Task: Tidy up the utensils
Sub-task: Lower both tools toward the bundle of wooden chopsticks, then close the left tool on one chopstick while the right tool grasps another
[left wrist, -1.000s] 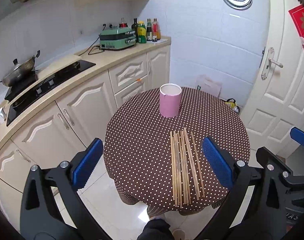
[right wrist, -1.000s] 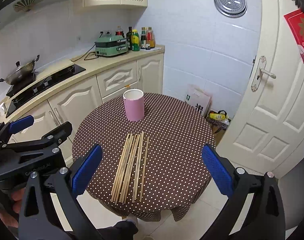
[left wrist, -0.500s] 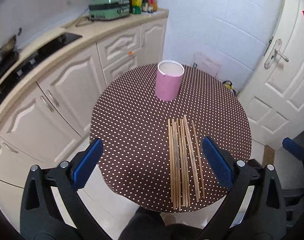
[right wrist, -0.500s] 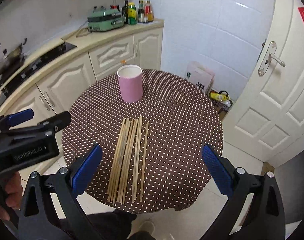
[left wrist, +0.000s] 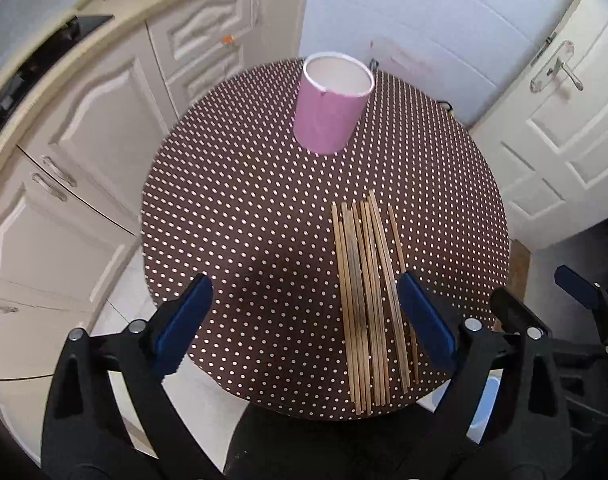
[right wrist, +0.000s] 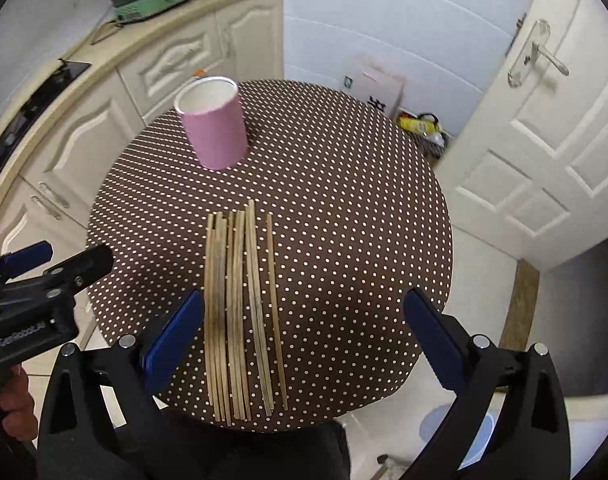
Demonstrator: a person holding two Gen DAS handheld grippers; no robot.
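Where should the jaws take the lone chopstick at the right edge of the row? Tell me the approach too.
Grip the lone chopstick near mid-length, from above, jaws across it. It lies flat on the table, slightly apart from the row, leaving some finger room.

Wooden chopsticks (left wrist: 368,300) lie side by side, flat on the dotted counter (left wrist: 243,220); an empty pink cup (left wrist: 330,104) stands upright beyond them, apart.
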